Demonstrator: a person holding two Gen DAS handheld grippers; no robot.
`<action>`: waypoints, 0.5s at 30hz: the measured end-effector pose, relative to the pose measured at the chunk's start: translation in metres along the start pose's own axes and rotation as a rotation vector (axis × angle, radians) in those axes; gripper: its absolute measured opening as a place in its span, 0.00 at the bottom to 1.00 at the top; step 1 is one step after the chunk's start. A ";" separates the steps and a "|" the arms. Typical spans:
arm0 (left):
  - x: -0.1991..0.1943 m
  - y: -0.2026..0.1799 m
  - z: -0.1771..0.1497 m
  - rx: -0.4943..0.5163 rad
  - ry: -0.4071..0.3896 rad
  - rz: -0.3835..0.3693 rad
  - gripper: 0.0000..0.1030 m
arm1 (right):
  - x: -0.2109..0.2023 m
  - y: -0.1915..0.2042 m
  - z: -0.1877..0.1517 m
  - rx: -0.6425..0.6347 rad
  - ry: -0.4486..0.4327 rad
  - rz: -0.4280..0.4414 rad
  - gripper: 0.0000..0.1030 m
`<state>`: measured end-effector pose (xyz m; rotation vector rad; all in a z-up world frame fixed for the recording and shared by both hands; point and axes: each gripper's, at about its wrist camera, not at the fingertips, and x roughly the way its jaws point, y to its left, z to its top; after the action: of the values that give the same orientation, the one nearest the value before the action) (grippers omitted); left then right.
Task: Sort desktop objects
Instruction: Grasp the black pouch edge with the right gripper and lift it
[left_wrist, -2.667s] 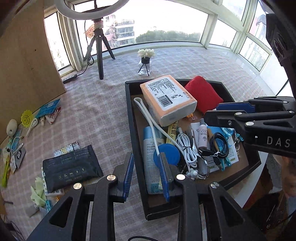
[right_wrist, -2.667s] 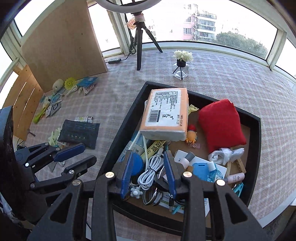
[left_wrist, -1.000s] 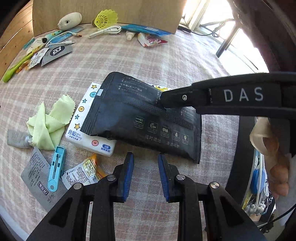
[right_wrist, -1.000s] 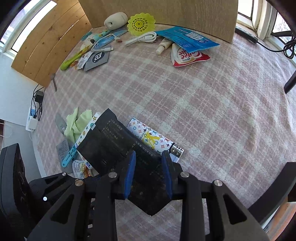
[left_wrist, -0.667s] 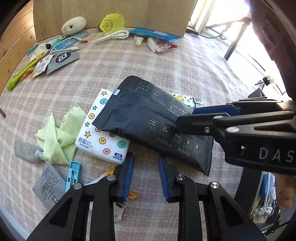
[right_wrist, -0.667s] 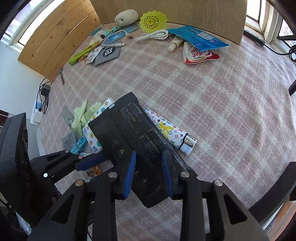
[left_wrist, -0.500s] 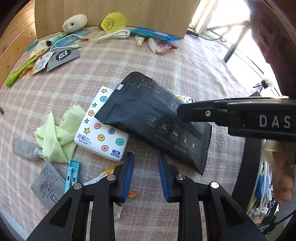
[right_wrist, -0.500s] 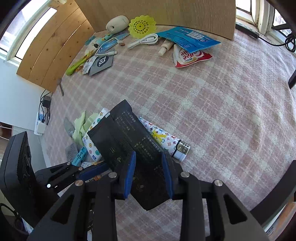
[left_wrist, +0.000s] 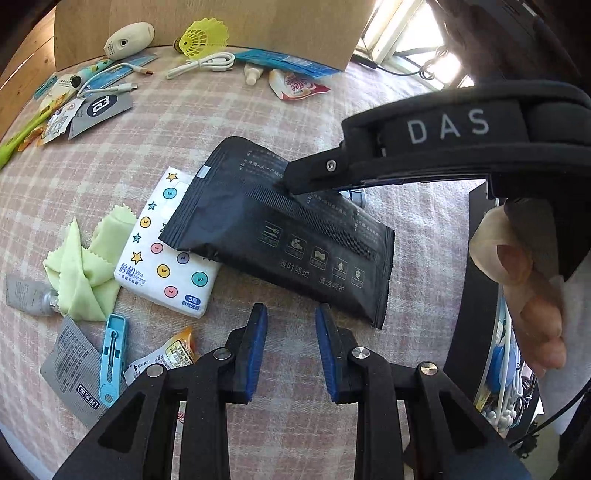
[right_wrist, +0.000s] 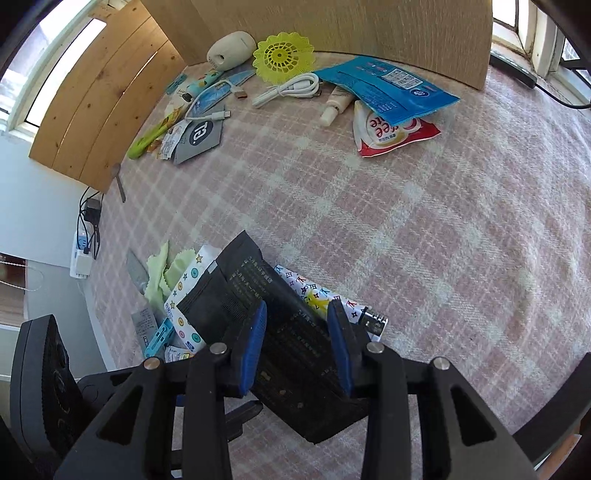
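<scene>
Black flat plastic wipes pack (left_wrist: 280, 236) lies across the white dotted tissue packet (left_wrist: 166, 254); right hand-held gripper (right_wrist: 297, 345) straddles it, parted, probably to grip; left hand-held gripper (left_wrist: 290, 347) hangs parted, empty, nearby.

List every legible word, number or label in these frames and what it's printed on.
"DAS": body of the right tongs.
"Xtra Strong", "3": white tissue pack.
"ee": red-and-white sachet.
Black wipes pack, blue packet, grey sachets: print too small to read.
</scene>
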<state>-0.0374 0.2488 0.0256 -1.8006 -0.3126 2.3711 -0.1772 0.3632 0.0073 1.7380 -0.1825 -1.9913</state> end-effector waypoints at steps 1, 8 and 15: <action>-0.001 0.000 -0.001 0.001 -0.002 -0.001 0.30 | 0.001 0.003 -0.002 -0.014 0.010 -0.006 0.33; -0.010 0.020 0.008 0.012 0.000 -0.014 0.38 | 0.008 -0.001 -0.027 0.053 0.078 0.028 0.34; -0.002 0.009 0.015 0.011 0.024 -0.049 0.42 | 0.011 0.002 -0.056 0.088 0.098 0.037 0.35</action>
<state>-0.0510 0.2389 0.0294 -1.7945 -0.3356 2.3122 -0.1235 0.3684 -0.0118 1.8685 -0.2713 -1.8926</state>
